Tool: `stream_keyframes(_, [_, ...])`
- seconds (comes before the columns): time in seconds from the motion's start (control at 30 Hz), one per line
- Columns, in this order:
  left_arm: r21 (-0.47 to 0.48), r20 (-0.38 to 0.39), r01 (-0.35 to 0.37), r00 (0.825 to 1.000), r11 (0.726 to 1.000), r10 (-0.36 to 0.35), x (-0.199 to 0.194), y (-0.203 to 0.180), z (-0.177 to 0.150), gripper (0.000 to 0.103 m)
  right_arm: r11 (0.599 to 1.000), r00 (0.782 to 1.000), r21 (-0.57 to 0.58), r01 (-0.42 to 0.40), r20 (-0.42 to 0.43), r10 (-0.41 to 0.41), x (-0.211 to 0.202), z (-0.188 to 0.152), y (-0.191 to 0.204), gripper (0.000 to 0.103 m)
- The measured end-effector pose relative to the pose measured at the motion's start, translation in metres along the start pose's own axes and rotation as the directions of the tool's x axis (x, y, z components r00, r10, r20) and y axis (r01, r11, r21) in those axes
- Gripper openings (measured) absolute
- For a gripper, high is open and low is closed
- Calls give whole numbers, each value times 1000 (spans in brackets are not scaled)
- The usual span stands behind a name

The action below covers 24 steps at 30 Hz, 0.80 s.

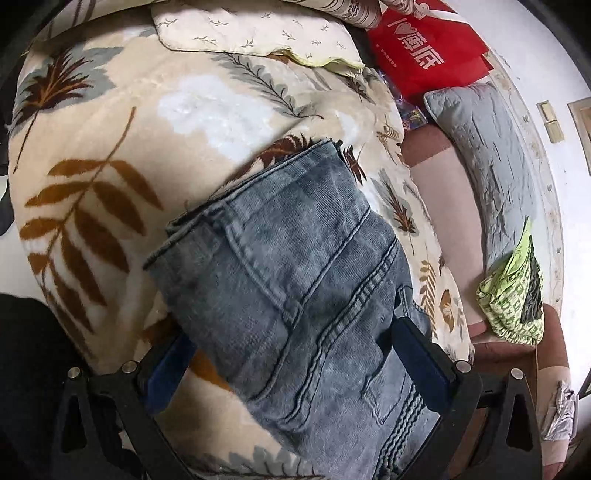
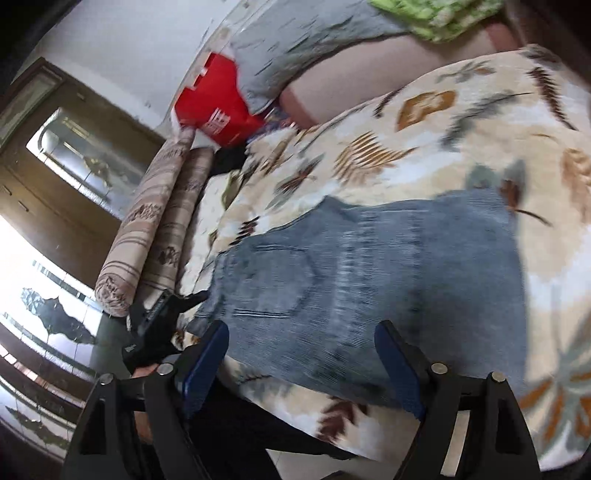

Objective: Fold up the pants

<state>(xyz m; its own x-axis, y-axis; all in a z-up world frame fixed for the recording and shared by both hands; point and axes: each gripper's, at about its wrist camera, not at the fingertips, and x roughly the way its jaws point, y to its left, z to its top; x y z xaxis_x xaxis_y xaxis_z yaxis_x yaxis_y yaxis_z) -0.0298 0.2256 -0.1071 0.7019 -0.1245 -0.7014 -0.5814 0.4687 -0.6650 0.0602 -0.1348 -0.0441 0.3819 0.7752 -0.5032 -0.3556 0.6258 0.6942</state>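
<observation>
On top of the leafy blanket (image 1: 110,147) lies one pair of blue jeans (image 1: 295,258), folded into a thick stack with its cut edges lined up on one side. One back pocket shows on the top layer. The left claw (image 1: 291,350) is spread wide, with one blue-padded finger on each side of the jeans, and the near end of the jeans sits between them. The right claw (image 2: 301,354) is also spread wide, hanging just over the near edge of the jeans (image 2: 369,277) and holding nothing; that view is blurry. Beyond the jeans, past the blanket's far edge, there is one red bag (image 1: 424,55) with white writing. One grey pillow (image 1: 487,166) lies beside the red bag, and one green and white bundle (image 1: 513,295) sits next to the pillow. One pale pillow with small sprigs (image 1: 258,29) rests at the far end of the blanket.
</observation>
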Motion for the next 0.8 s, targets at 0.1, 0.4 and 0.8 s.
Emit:
stream_keyframes(0.1, [-11,5,-64,998,998,64,2,5,15,30,1000,997,22,-13,-77,14,46,14,10,85])
stream_keyframes(0.4, [136,95,-91,992,986,79,-10,-26,12,21,987,945,158,-42,-316,90,164,14,13,87])
stream_keyframes(0.8, [835,198,-101,973,540,-123,-39,-216,-155,16,950,994,308,51,80,-79,-33,-12,-106,87])
